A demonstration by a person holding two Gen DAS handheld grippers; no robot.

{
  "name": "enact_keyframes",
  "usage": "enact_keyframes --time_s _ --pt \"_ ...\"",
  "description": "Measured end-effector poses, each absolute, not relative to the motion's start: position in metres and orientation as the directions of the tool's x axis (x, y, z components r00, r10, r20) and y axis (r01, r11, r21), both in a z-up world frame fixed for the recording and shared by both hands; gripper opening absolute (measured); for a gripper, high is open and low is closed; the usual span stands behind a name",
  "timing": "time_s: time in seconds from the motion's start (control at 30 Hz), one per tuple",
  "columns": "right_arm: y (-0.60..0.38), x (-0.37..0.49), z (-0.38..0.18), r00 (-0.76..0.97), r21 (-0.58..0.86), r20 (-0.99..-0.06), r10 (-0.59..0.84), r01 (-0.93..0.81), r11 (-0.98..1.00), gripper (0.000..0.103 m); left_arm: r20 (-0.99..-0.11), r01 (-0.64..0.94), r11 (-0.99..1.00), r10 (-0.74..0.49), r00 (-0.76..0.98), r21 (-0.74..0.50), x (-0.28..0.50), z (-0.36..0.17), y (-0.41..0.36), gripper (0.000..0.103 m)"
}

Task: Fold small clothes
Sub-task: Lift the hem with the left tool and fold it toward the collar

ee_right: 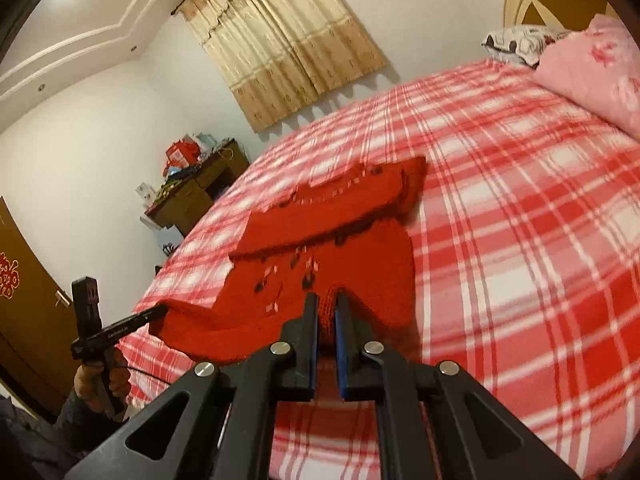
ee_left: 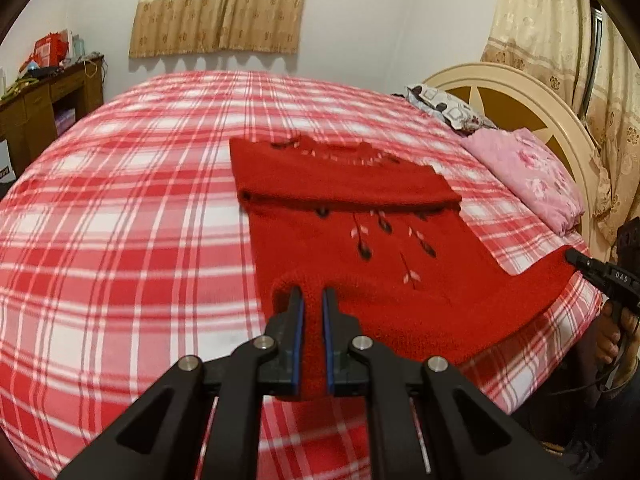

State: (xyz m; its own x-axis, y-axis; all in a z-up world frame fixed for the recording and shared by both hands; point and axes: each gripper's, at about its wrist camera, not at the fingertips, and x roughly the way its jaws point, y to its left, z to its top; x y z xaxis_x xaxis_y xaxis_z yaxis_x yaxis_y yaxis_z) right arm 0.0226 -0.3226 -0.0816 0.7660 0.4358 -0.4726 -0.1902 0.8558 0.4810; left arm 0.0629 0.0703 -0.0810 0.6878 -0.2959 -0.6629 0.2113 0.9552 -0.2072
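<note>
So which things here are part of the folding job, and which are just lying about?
Part of the job:
red sweater
left gripper, shut on its hem
right gripper, shut on its hem
bed

Just lying about:
pink pillow
patterned pillow
desk
curtain

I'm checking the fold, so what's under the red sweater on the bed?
Under the red sweater lies the red-and-white plaid bedsheet, visible all around it. Anything between them is covered. Both near corners are lifted, pinched by the left hand-held gripper and right hand-held gripper.

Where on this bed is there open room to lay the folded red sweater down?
Bare plaid bedspread lies left of the red sweater, toward the wooden desk, and beyond it toward the curtain. The headboard side is crowded: a pink pillow and a patterned pillow.
</note>
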Motion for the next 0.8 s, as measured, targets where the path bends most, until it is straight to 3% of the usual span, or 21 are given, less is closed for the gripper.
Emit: enact_keyframes --time_s 0.8 --pt "-0.306 0.122 -0.008 0.818 0.382 -0.418 0.395 -0.237 0.893 0.006 -0.584 0.166 0.963 -0.260 0.769 -0.211 0.149 -0.032 0.080 0.009"
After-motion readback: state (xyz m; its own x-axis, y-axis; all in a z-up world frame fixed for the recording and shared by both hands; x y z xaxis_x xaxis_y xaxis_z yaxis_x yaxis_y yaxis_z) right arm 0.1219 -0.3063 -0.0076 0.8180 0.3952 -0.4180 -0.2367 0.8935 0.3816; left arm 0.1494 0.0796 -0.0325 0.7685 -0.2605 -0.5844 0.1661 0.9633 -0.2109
